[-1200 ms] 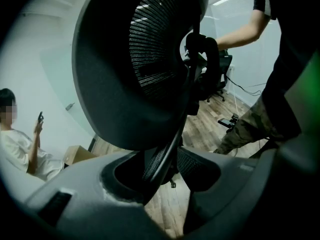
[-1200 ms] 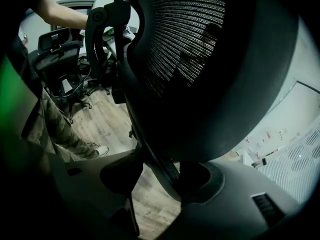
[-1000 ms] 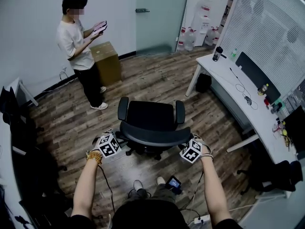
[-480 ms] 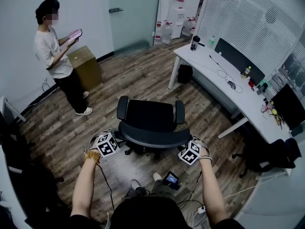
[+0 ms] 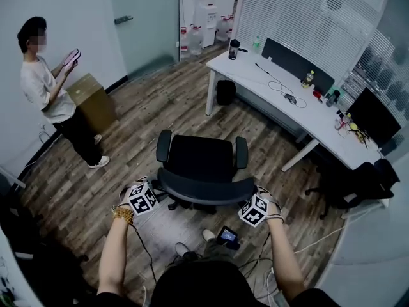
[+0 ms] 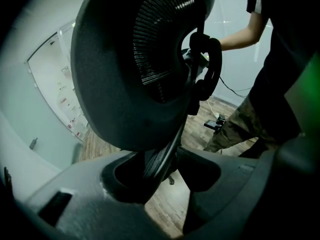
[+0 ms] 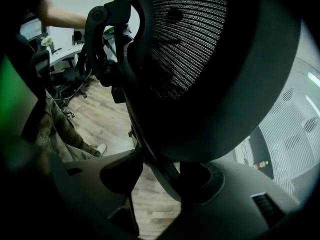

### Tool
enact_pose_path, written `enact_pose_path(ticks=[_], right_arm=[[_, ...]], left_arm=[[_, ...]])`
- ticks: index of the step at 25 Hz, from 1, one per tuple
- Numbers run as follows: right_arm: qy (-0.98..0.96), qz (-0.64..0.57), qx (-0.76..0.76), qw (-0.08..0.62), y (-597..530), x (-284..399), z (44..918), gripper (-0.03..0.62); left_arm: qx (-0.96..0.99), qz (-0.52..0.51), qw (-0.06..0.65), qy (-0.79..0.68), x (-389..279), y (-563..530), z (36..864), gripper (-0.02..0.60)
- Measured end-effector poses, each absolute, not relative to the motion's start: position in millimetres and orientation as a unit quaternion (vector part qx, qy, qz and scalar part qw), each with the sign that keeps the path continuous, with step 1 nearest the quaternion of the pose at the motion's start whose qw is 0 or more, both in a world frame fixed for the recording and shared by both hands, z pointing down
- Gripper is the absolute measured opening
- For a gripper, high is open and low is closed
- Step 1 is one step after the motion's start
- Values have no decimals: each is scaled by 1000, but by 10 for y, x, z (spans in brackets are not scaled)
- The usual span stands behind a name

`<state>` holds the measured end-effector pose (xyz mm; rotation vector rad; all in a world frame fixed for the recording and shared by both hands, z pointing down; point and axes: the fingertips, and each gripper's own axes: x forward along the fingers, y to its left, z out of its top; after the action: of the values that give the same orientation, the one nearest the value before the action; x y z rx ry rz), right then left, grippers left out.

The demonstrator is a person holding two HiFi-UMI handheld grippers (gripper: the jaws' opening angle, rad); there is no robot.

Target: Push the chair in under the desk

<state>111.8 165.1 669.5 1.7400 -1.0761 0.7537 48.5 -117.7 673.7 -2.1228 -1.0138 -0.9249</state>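
The black mesh-backed office chair [image 5: 203,164] stands on the wood floor in front of me, its seat facing away toward the white desk [image 5: 268,80] at the back right. My left gripper [image 5: 146,196] is at the backrest's left end and my right gripper [image 5: 252,206] at its right end. In the left gripper view the backrest's rim [image 6: 159,156] runs between the jaws of the left gripper [image 6: 162,168], which are closed on it. The right gripper view shows the same: the rim [image 7: 161,168] is clamped in the right gripper [image 7: 159,178].
A person [image 5: 50,94] stands at the left with a phone, beside a cardboard box [image 5: 92,100]. A bin [image 5: 225,92] sits under the desk's far end. Another dark chair [image 5: 358,183] is at the right. Cables and a small device [image 5: 227,236] lie by my feet.
The view has swung round with the chair: the desk now lies nearer and more ahead, and the person has slid to the left. Both grippers keep their hold on the backrest.
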Motion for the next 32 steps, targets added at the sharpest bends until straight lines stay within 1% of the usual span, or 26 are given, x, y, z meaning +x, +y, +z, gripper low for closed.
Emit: enact_pose_path(ticks=[16, 32], right_arm=[[-363, 335, 755, 431, 2065, 870, 6661, 235], [-308, 367, 778, 408, 2067, 670, 6628, 229]], left_arm=[[-754, -337, 330, -458, 830, -842, 6704, 216], [-727, -307, 354, -501, 1109, -808, 6690, 233]])
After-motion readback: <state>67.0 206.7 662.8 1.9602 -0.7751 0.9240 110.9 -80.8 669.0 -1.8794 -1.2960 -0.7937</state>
